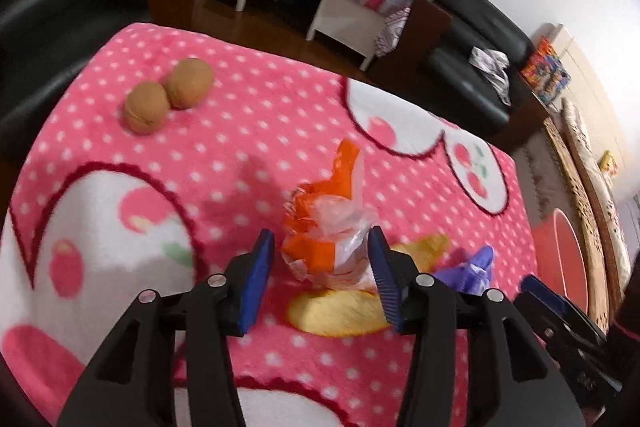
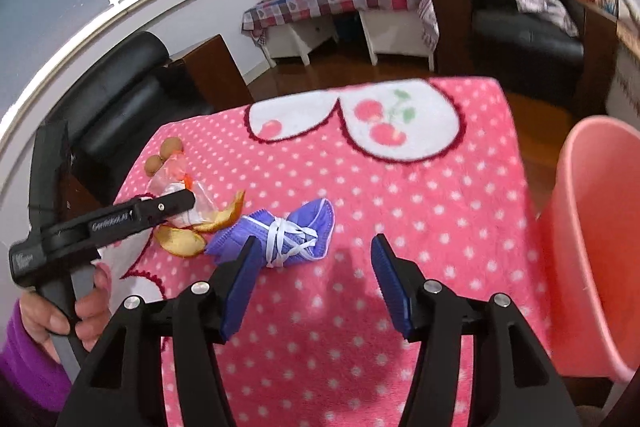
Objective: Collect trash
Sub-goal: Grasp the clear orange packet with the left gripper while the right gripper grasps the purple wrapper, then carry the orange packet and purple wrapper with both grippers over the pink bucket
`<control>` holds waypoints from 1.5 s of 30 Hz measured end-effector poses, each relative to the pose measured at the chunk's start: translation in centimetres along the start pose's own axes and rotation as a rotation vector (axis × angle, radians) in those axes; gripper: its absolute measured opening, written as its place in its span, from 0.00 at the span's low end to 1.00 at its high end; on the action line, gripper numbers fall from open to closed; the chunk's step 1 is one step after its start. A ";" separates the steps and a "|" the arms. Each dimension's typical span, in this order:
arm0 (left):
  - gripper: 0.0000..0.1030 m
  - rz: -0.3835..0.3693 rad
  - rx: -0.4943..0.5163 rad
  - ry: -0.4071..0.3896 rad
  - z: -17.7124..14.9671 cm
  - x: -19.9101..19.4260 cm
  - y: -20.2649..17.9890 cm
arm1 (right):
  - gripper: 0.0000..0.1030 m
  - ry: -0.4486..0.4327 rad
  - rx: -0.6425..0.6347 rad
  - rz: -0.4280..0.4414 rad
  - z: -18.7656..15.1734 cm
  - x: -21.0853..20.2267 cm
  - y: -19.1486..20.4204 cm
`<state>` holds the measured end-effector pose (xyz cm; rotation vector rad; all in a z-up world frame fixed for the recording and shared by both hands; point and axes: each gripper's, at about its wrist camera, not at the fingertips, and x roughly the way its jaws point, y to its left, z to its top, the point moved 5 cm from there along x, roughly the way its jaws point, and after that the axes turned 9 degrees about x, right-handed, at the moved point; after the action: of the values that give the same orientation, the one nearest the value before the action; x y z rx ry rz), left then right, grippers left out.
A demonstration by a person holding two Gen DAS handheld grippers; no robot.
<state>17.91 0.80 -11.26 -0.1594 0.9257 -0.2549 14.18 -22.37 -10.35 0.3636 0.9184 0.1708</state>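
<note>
A fleecy pink blanket (image 2: 360, 187) with white dots and scalloped white cherry panels covers the table. Just past its right edge stands a smooth pink plastic bin (image 2: 592, 227); what shows of its inside looks bare, though the bottom is out of sight. The left gripper (image 1: 322, 267) has its ribbed blue pads spread on either side of a crumpled orange-and-clear plastic wrapper (image 1: 324, 227); the right pad may graze the film, but the blur leaves that unsure. The wrapper sits on curled yellow peel (image 1: 340, 311). Beside the peel lies a pleated purple face mask (image 2: 280, 231), rolled and bound with its white elastic, just ahead of the right gripper (image 2: 316, 259), whose jaws are apart and empty. Two round, rough brown walnuts (image 1: 168, 99) touch each other near the far left corner.
</note>
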 end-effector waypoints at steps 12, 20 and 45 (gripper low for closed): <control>0.33 -0.001 0.036 -0.062 0.2 -2.3 -0.6 | 0.64 0.060 -0.017 0.030 0.7 3.5 1.3; 0.33 -0.006 0.045 -0.066 0.1 -3.1 -1.0 | 0.11 0.067 -0.051 0.061 -0.5 3.2 2.0; 0.33 -0.163 0.262 -0.089 -0.9 -4.5 -14.8 | 0.01 -0.260 0.091 -0.076 -0.2 -13.3 -7.1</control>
<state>12.41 -12.12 -4.72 -0.0039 0.7843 -0.5126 5.99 -32.84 -3.21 0.4237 0.6831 0.0103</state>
